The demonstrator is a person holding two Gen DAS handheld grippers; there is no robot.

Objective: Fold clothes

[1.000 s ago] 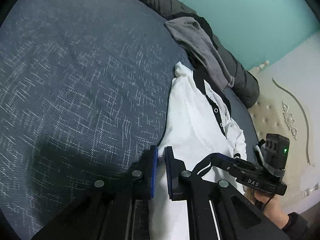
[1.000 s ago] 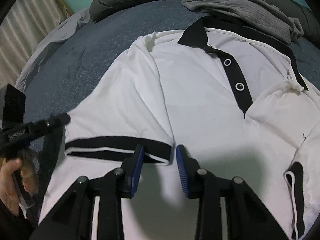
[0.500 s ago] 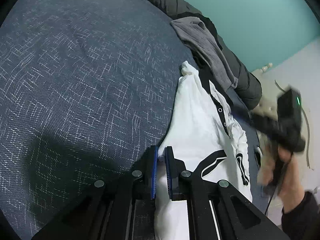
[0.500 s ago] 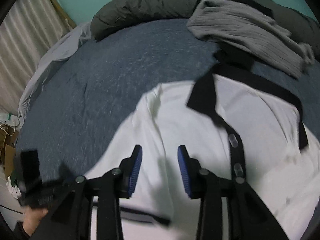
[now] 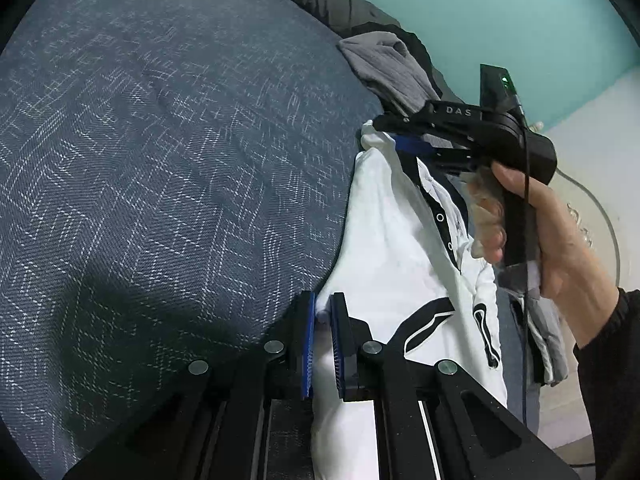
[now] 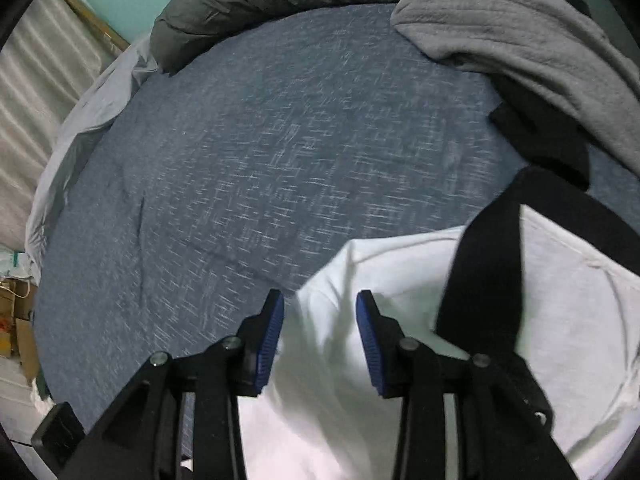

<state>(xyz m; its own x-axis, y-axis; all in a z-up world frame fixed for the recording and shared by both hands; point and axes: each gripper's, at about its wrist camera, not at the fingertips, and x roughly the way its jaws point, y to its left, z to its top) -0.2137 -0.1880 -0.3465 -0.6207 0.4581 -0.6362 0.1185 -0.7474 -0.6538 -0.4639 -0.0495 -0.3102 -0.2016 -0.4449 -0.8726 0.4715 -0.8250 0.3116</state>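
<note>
- Polo shirt [image 5: 394,248], white with black collar and placket, lay on the bed [image 5: 168,160] and looked light, soft and limp, likely to sag wherever unsupported.
- Left tongs [image 5: 323,316] were clenched on its near edge.
- Right tongs [image 6: 319,332], jaws just closing, straddled the far shoulder corner without pinching yet; that corner seemed the sound hold.
- Open blue bedding lay left; a grey garment [image 6: 520,40] crowded the far right.

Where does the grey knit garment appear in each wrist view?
Left wrist: the grey knit garment lies upper right of centre, beyond the white polo shirt.
Right wrist: grey knit garment fills the top right corner.
Shared landmark: the shirt's black collar.
</note>
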